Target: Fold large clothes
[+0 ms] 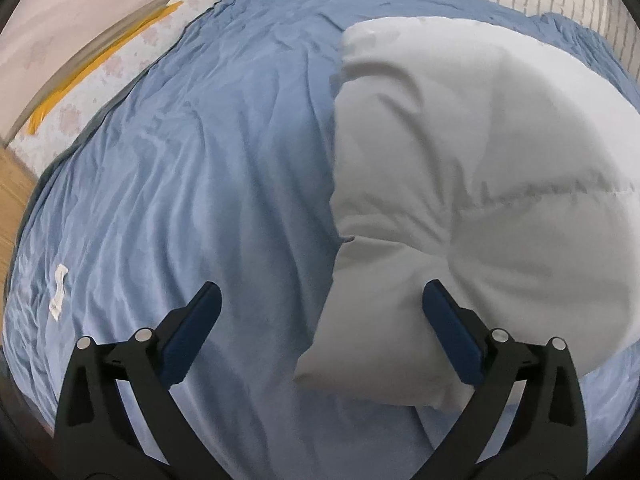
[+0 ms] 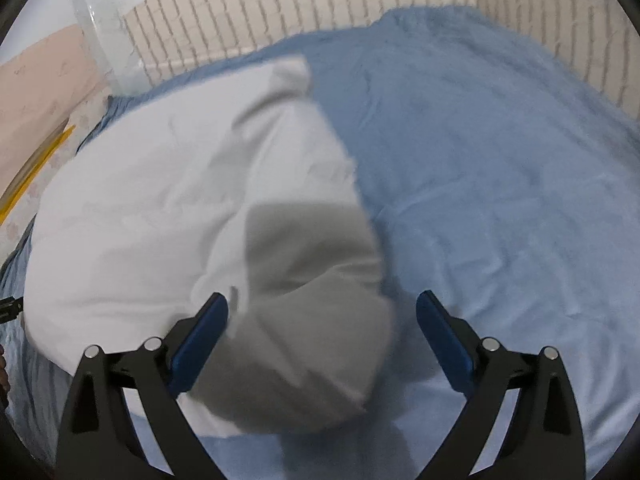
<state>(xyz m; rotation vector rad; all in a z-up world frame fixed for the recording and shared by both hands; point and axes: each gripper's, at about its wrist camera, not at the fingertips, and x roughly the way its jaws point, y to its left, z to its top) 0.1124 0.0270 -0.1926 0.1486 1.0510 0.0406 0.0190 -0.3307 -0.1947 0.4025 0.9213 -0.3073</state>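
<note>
Blue bedsheet (image 1: 200, 168) bears a white padded garment (image 1: 480, 184), label (image 1: 58, 294) seemingly unreadable; both hand-held grippers (image 1: 322, 316) (image 2: 322, 324) spread.

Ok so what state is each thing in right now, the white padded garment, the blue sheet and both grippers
White padded garment: bunched in a puffy heap on the bed, not gripped.
Blue sheet: spread over the bed, wrinkled.
Left gripper: open, garment's edge between its fingers, pads not pressing.
Right gripper: open, a garment fold between its fingers, not clamped.
</note>
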